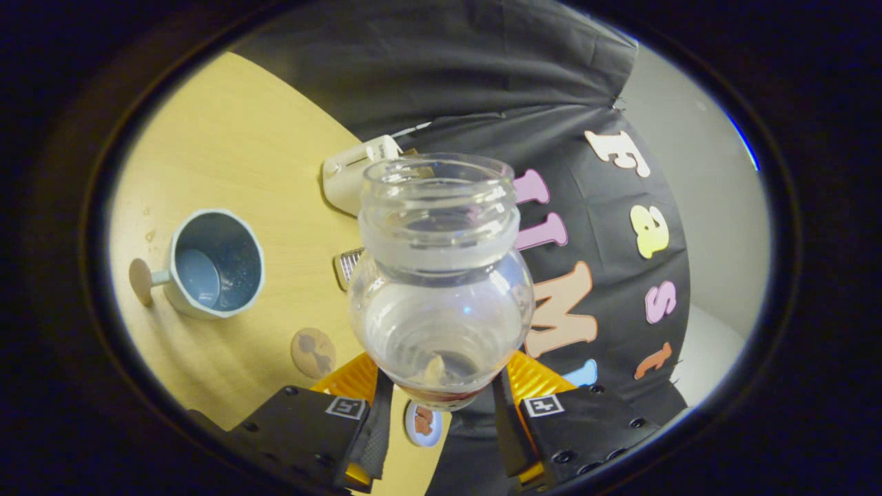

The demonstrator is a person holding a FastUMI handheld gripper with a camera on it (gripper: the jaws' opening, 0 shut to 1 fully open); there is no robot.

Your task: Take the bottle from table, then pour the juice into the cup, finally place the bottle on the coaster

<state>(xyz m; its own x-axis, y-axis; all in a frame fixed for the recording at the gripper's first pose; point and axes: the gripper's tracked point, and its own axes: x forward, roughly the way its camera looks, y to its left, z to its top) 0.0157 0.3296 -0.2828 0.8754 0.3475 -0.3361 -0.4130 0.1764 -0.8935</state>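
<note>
We hold the glass bottle [441, 275] w/ tongs [441, 399] clamped at its base, center frame; slippery, fragile, keep grip low.

There is one clear glass bottle [441, 275] and one grey-blue ceramic cup [215, 263]. Two round coasters lie on the table: a brown wooden one [313, 353] and a white one [422, 424].

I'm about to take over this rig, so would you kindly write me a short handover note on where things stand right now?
Gripper: shut on the bottle, which is lifted off the table, its open mouth pointing away from the fingers.
Cup: upright on the table, off to one side of the bottle.
Round coasters lie on the table near the fingers.
Done: bottle taken.
Whether juice has been poured cannot be told.
Left: pour if needed, then set the bottle on the coaster.
</note>
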